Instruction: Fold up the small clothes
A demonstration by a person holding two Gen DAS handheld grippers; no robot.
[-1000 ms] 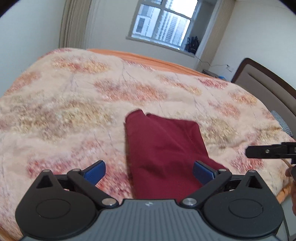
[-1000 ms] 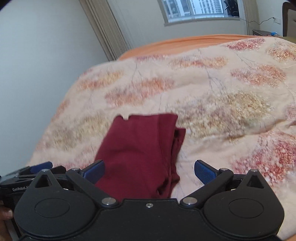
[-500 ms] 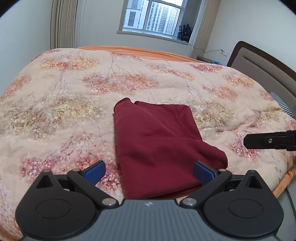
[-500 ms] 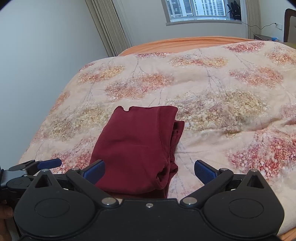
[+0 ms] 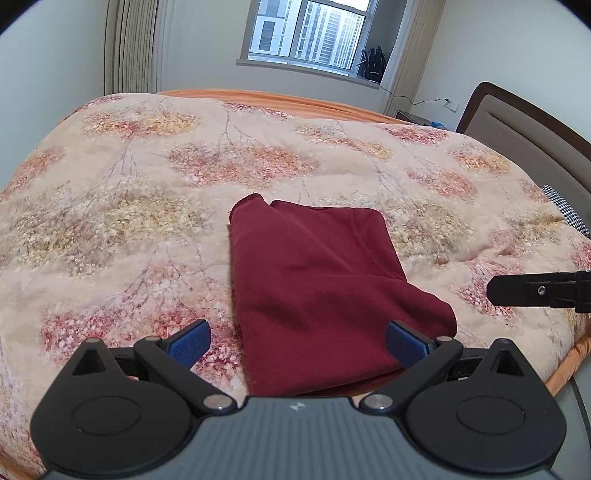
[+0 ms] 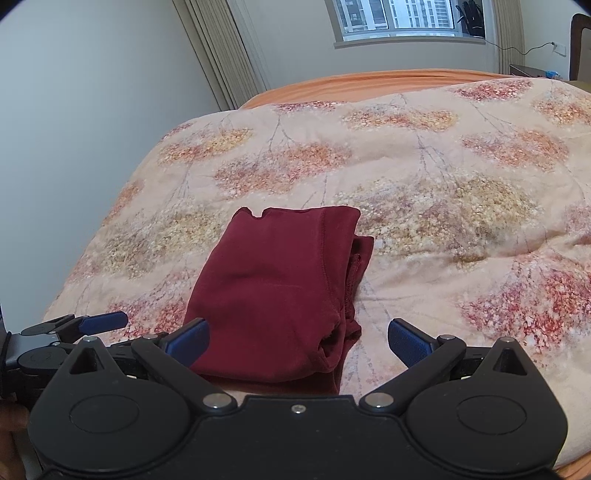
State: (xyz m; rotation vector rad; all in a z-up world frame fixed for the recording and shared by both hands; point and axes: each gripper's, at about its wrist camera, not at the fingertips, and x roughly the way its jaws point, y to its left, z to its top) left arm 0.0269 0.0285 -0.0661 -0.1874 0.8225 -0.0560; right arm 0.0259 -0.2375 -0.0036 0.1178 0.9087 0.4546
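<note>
Bedroom in a home, upper floor of a city building. Evidence: large bed [image 5: 517,373] under a floral quilt [image 5: 155,192]; orange sheet [image 5: 280,99] at the far edge; padded headboard [image 5: 517,125] with wood frame; window [image 5: 306,33] showing high-rise blocks; pleated curtains [image 5: 129,44]; wall socket [image 5: 452,105] with a cable plugged in.

Dark red garment [image 5: 314,280] [image 6: 273,291], folded into a compact, roughly rectangular stack, lies flat on my floral quilt [image 5: 147,206] near the bed's near edge. Top layer smooth, one stitched seam visible. Layered edges show along its right side; far-left corner slightly notched.
</note>
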